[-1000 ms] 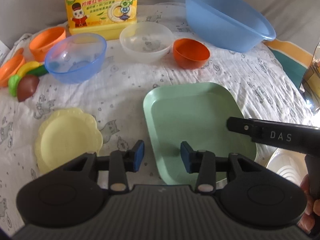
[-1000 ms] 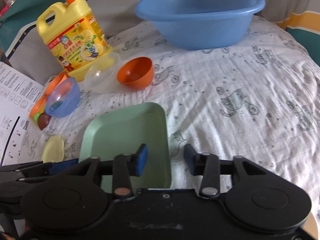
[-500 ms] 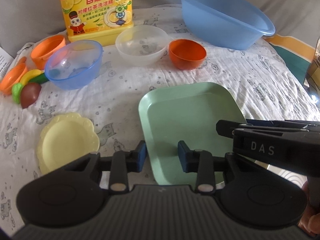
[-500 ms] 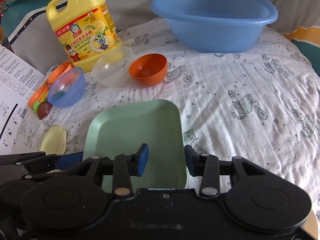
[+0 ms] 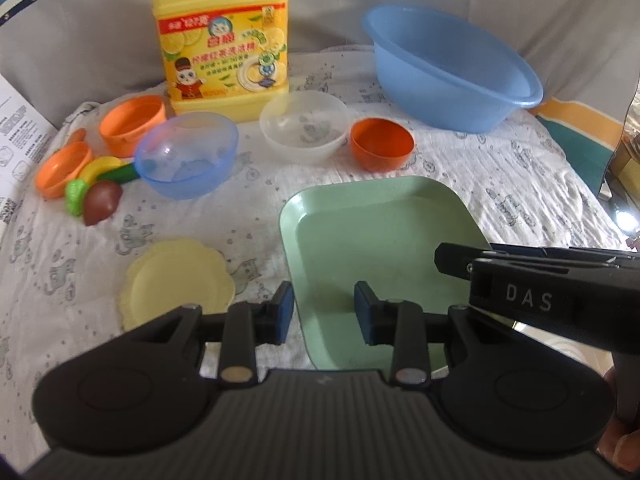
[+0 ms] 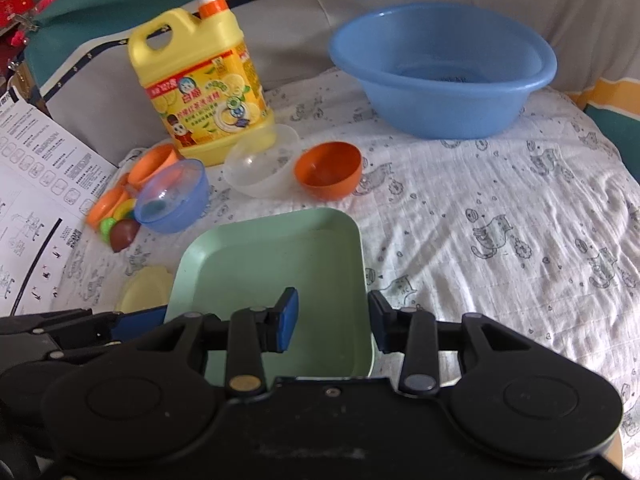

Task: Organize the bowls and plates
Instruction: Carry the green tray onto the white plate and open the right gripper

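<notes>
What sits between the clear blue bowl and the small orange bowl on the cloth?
The clear white bowl sits between the blue bowl and the orange bowl, just before the detergent bottle. The left wrist view shows it best.

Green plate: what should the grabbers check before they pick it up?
1. Left gripper open: ok.
2. Right gripper open: ok.
3. Green plate has nothing on it: ok.
4. Right gripper's fingers straddle the plate's right rim: ok.
5. Left gripper's fingers straddle the plate's left rim: ok.
6. Fingers low enough to pinch the rim: cannot tell.
</notes>
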Demonstrator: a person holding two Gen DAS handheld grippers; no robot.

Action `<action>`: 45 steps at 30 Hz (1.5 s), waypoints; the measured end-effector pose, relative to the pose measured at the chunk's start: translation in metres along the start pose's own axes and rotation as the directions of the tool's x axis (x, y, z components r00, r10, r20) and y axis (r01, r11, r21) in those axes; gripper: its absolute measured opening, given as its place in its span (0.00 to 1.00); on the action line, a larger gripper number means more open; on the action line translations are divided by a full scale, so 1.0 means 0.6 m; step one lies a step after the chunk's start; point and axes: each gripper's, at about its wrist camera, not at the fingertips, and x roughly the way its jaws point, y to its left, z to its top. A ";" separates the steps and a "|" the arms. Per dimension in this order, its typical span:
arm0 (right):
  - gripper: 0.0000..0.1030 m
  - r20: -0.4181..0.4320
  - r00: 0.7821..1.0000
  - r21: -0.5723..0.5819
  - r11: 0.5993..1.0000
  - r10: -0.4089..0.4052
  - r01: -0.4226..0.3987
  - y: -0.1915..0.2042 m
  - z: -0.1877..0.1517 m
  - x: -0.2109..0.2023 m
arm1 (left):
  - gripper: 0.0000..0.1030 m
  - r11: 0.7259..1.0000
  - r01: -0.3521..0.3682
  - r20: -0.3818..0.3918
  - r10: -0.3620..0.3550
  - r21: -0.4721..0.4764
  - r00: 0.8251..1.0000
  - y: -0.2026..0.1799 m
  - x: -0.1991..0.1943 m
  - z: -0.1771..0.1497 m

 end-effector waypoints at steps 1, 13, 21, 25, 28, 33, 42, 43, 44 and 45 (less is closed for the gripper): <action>0.37 0.006 1.000 -0.005 1.000 0.001 -0.001 0.003 -0.001 -0.007 | 0.31 1.000 0.000 0.005 0.000 -0.001 1.000 0.000 -0.007 -0.001; 0.37 0.059 0.998 -0.021 1.000 0.000 0.001 0.009 -0.026 -0.113 | 0.31 1.000 0.027 0.043 -0.027 0.001 0.999 -0.030 -0.093 -0.025; 0.37 0.092 0.995 0.013 0.999 -0.031 0.029 -0.033 -0.059 -0.186 | 0.33 0.997 0.070 0.047 -0.072 0.041 0.996 -0.086 -0.132 -0.047; 0.37 0.100 0.993 0.040 0.997 -0.063 0.059 -0.064 -0.085 -0.214 | 0.34 0.992 0.096 0.034 -0.099 0.082 0.994 -0.126 -0.139 -0.066; 0.37 0.097 0.991 0.058 0.995 -0.090 0.085 -0.088 -0.110 -0.231 | 0.35 0.987 0.118 0.009 -0.120 0.109 0.993 -0.154 -0.137 -0.083; 0.37 0.078 0.990 0.093 0.989 -0.119 0.112 -0.123 -0.145 -0.248 | 0.35 0.978 0.152 -0.038 -0.148 0.146 0.988 -0.192 -0.129 -0.110; 0.37 0.056 0.990 0.123 0.985 -0.129 0.121 -0.155 -0.168 -0.245 | 0.35 0.971 0.161 -0.086 -0.147 0.177 0.985 -0.221 -0.116 -0.125; 0.37 0.052 0.990 0.126 0.985 -0.128 0.121 -0.157 -0.170 -0.242 | 0.35 0.971 0.160 -0.093 -0.146 0.177 0.985 -0.222 -0.112 -0.125; 0.37 0.048 0.991 0.127 0.984 -0.128 0.121 -0.159 -0.171 -0.239 | 0.35 0.971 0.161 -0.100 -0.145 0.176 0.984 -0.223 -0.109 -0.126; 0.37 0.044 0.991 0.129 0.984 -0.129 0.122 -0.162 -0.174 -0.237 | 0.35 0.971 0.162 -0.109 -0.144 0.176 0.984 -0.224 -0.106 -0.127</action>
